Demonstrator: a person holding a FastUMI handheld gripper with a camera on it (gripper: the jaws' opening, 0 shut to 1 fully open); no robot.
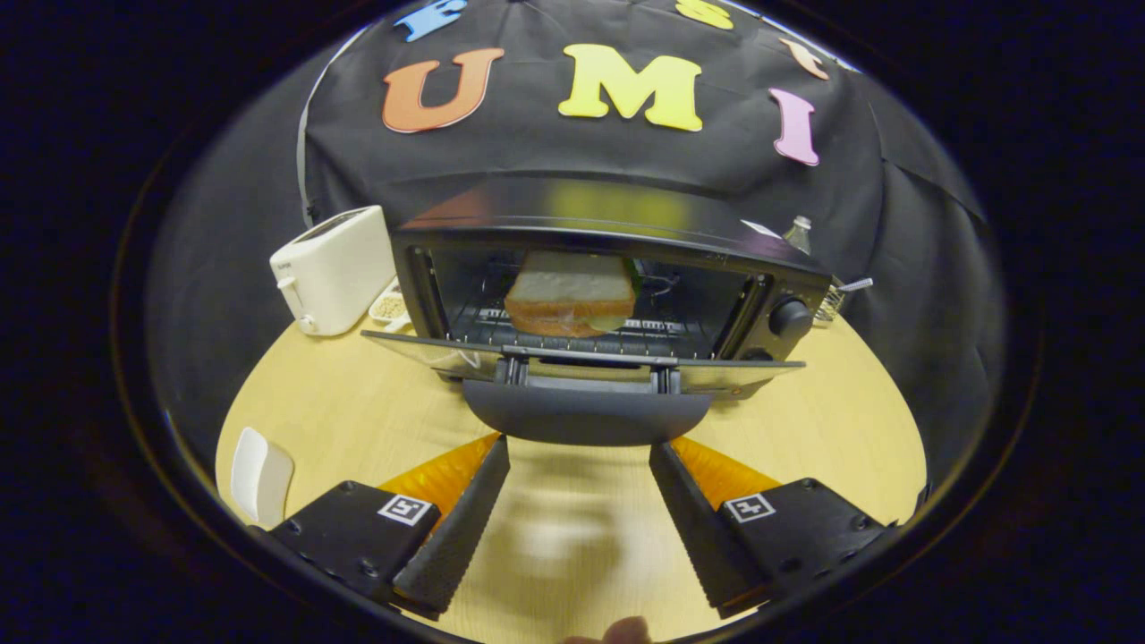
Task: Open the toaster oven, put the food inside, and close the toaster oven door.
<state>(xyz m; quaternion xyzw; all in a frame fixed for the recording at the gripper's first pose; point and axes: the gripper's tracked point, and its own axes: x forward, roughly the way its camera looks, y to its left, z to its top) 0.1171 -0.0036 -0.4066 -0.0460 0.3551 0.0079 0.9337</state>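
White toaster (pixel 333 268) beside open oven (pixel 608 295), gripper (pixel 580 458) spread, empty.

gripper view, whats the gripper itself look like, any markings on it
The gripper has two wedge-shaped fingers with finely ribbed inner faces. Each sits on a blocky black mount with screw heads and a small square black-and-white tag. Orange ridged pieces show behind both fingers.

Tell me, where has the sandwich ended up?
In the gripper view the sandwich sits on the rack inside the toaster oven, behind its lowered door. It lies well beyond the open gripper, with a white toaster beside the oven.
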